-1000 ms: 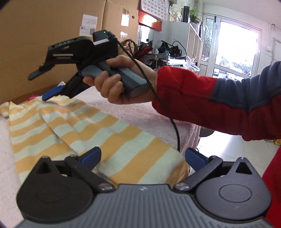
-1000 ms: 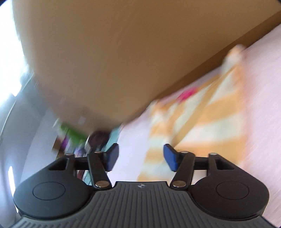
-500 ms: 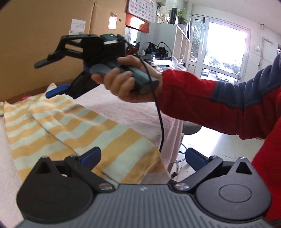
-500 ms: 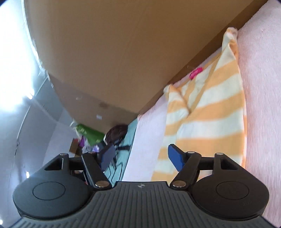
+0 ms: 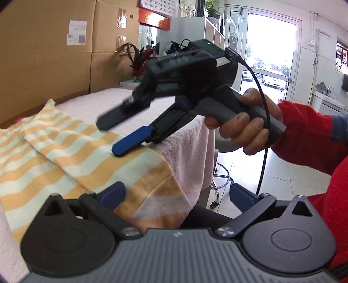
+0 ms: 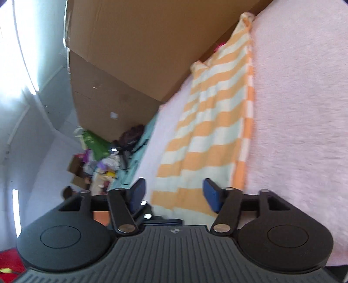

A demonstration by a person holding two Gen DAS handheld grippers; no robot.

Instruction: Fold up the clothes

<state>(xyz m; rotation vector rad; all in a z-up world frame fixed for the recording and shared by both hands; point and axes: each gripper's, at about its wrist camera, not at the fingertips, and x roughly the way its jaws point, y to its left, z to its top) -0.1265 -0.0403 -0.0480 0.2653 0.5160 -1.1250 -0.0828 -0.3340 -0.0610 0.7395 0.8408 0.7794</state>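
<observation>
The shirt [image 5: 65, 156] lies flat on the pink towel [image 5: 191, 139] that covers the table, and one corner [image 5: 165, 196] of it hangs over the near edge. It is soft cloth with wide orange and pale green stripes, already folded into a long band. In the right wrist view this band [image 6: 208, 135] runs away toward the cardboard boxes [image 6: 134, 48].

Compared with half a second ago, the right gripper [image 5: 121, 135] has come down from the far end of the shirt and is now low over the near part, its blue pad [image 5: 132, 141] just above the stripes. Its jaws are apart and hold nothing. The person's hand [image 5: 245, 128], in a red sleeve, grips the grey handle, and a black cable [image 5: 263, 139] hangs from it.

The left gripper [image 5: 176, 196] stays by the hanging corner, jaws wide apart, empty.

Behind the table stand the tall brown boxes [image 5: 43, 61], a red calendar [image 5: 154, 13], a shelf and a bright glass door [image 5: 271, 56]. A stool base [image 5: 219, 187] shows under the table edge.
</observation>
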